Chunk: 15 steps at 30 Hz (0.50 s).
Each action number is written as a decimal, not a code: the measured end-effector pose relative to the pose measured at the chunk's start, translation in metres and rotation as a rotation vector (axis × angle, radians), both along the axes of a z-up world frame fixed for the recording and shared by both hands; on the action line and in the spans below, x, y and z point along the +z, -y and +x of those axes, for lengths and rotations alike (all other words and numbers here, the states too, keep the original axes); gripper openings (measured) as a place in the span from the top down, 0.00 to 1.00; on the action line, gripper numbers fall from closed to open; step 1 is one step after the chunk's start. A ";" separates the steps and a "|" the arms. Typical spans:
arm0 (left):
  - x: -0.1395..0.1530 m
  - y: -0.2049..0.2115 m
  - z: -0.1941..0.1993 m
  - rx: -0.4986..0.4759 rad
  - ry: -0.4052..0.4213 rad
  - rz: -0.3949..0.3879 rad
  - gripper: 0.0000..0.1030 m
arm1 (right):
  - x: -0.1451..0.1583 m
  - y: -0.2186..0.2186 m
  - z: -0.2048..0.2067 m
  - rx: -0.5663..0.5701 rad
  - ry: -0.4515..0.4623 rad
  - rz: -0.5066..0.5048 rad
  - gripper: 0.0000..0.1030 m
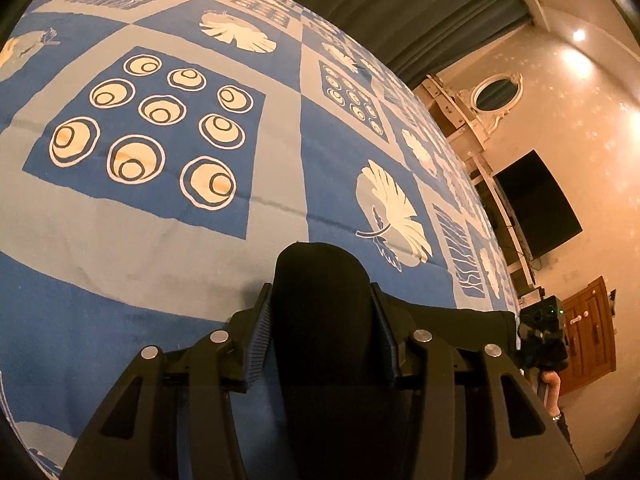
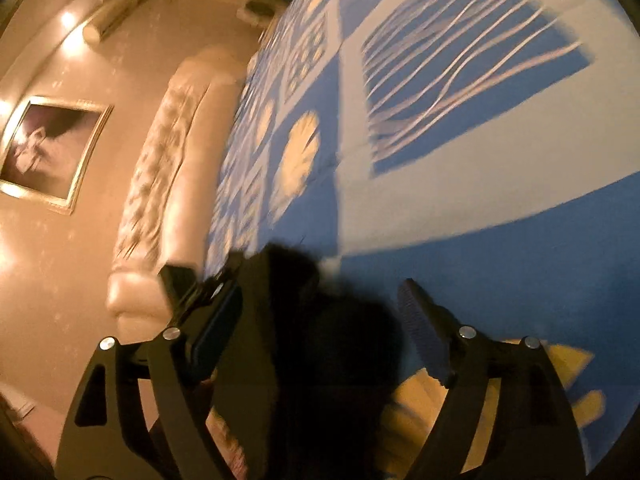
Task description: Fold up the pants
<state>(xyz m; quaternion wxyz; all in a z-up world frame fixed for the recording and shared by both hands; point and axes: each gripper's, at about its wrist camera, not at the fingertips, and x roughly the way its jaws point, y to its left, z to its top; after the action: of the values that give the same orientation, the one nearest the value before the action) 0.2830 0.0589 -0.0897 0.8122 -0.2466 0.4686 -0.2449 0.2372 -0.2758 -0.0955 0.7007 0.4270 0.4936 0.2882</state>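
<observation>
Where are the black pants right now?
The black pants lie at the near edge of the blue patterned bedspread, clamped in the left gripper and lying loose between the open right gripper.

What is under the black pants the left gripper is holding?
Under the black pants, clamped in the left gripper, lies the blue patterned bedspread. It shows all around the fabric; the patch directly beneath the pants is covered.

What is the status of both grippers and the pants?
Left gripper shut on black pants. Right gripper open, pants between jaws. Bedspread below, nothing blocking.
</observation>
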 end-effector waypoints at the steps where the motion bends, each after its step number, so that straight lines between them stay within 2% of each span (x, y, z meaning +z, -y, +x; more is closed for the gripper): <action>1: 0.000 0.000 0.000 -0.001 0.001 0.000 0.55 | 0.001 -0.006 0.001 0.018 -0.003 -0.005 0.23; 2: 0.000 0.000 0.000 -0.002 0.003 0.001 0.55 | 0.002 -0.010 0.002 0.016 0.006 -0.034 0.29; 3: -0.001 0.000 0.000 0.001 0.004 0.002 0.55 | 0.000 -0.010 0.002 0.002 0.003 -0.030 0.53; 4: 0.000 0.000 -0.001 0.006 0.005 0.005 0.55 | -0.005 -0.007 0.003 -0.014 -0.004 0.010 0.68; 5: 0.000 0.000 -0.001 0.011 0.008 0.010 0.55 | -0.008 -0.006 0.002 -0.028 0.001 0.037 0.68; 9: 0.006 0.004 -0.001 0.021 0.031 0.053 0.57 | 0.001 -0.008 0.000 -0.056 0.066 0.028 0.71; 15: 0.013 -0.002 0.010 0.051 0.037 0.045 0.57 | 0.022 -0.013 0.019 -0.064 0.132 0.034 0.71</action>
<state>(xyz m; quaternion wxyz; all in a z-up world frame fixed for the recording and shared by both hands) 0.2930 0.0609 -0.0769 0.8320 -0.2357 0.4525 -0.2179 0.2557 -0.2631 -0.0733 0.7332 0.4343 0.4277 0.3016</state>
